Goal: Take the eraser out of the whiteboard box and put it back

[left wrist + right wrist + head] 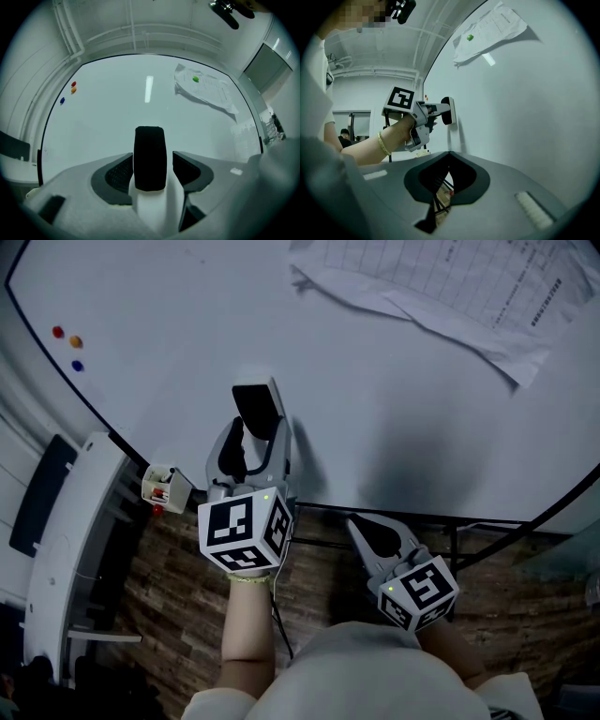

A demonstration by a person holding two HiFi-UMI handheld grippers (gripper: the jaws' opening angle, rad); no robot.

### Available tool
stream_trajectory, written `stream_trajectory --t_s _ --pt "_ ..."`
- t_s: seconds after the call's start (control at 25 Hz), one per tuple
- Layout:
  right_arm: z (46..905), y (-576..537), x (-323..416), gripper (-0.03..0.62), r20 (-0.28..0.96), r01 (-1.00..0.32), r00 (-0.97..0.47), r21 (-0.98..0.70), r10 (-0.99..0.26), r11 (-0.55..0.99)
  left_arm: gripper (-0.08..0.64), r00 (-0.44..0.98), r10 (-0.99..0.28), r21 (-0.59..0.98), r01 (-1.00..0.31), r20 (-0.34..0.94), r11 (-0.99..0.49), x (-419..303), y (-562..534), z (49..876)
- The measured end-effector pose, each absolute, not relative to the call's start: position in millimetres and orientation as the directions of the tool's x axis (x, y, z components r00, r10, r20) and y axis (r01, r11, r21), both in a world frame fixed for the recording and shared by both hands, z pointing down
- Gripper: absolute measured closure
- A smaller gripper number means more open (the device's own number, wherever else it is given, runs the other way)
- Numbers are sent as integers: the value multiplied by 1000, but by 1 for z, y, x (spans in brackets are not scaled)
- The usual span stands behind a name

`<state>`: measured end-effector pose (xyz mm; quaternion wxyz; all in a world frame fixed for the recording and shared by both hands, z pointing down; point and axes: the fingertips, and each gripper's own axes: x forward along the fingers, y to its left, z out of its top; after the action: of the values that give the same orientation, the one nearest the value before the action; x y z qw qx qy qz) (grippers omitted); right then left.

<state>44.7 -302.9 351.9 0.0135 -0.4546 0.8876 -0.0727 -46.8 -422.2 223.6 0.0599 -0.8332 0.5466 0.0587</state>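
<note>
Whiteboard [394, 399], eraser [149, 154] (black-faced) in left hand-held gripper [153, 161]

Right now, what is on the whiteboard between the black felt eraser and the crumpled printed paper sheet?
Nothing: the left gripper view shows bare whiteboard between eraser and paper sheet.

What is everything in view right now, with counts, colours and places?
whiteboard: one, white, dark-edged, fills most of the head view
paper: white, printed, count unclear, board's upper right
magnets: three, red, orange, blue, board's left
green magnet: one, on the paper
box: one, white, by the board's lower-left edge
eraser: one, black felt, white body, at the board
floor: wood-patterned
left gripper: grey, closed on the eraser
right gripper: grey, shut, empty
</note>
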Motion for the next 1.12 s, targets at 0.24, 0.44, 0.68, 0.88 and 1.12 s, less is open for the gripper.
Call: stream_trajectory --t_s 0.24,0.44,0.68,0.88,1.12 --pt "351 -294 43 586 39 -806 -585 -142 -810 574 305 402 -902 -39 -915 -158 -401 -46 -412 225" --pt "350 -286 42 586 35 -808 -581 -145 -813 571 321 398 -902 -38 -917 -166 -398 -48 -400 224" --pt "349 -274 38 586 34 -810 -579 -143 -815 569 389 378 -910 -39 -925 -171 -378 -53 -384 225" --pt "348 -263 31 586 33 -809 -579 -143 -815 570 429 374 -913 -33 -927 -165 -374 -59 -369 230" --pt "347 -251 22 586 30 -812 -574 -149 -818 564 456 372 -917 -22 -927 -146 -373 -69 -353 237"
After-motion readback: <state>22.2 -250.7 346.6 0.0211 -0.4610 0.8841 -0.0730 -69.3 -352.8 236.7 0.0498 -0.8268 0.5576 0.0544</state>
